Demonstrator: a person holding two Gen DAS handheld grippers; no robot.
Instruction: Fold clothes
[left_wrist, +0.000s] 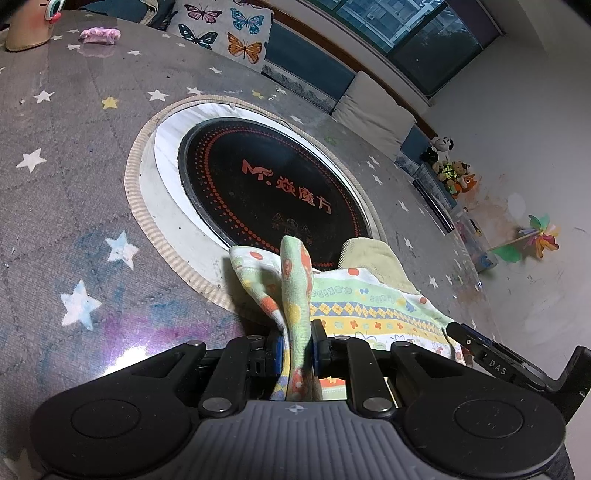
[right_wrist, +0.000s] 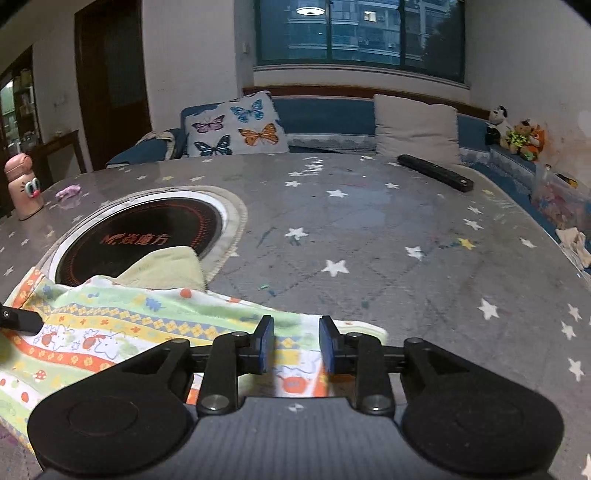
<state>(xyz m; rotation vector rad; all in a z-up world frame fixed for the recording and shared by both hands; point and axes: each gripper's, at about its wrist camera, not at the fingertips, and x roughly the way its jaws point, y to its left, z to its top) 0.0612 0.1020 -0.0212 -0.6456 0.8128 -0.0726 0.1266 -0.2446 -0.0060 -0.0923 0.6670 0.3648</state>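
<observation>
1. Our left gripper (left_wrist: 298, 345) has its blue pads pressed narrow on a bunched ridge of the patterned garment (left_wrist: 369, 306), which rises between them toward 12 o'clock. We judge this pinch keeps one edge lifted so the fold has an anchor.
2. Our right gripper (right_wrist: 296, 345) stands partly apart, its pads clear of the cloth; the garment (right_wrist: 147, 325) lies flat beneath and between them, not gripped. No earlier view is given, so we read this only as a release or a pause before a re-grip.
3. The garment spreads over the table's near edge, from 6 toward 9 o'clock in the right wrist view, with a pale yellow-green piece (right_wrist: 166, 266) at 10 o'clock lapping the round black cooktop (right_wrist: 147, 229).
4. Farther out, the star-printed tablecloth (right_wrist: 406, 221) carries a dark bar-shaped object (right_wrist: 436, 171) at 1 o'clock and a pink bottle (right_wrist: 24, 186) at 9 o'clock, both well apart from the garment.
</observation>
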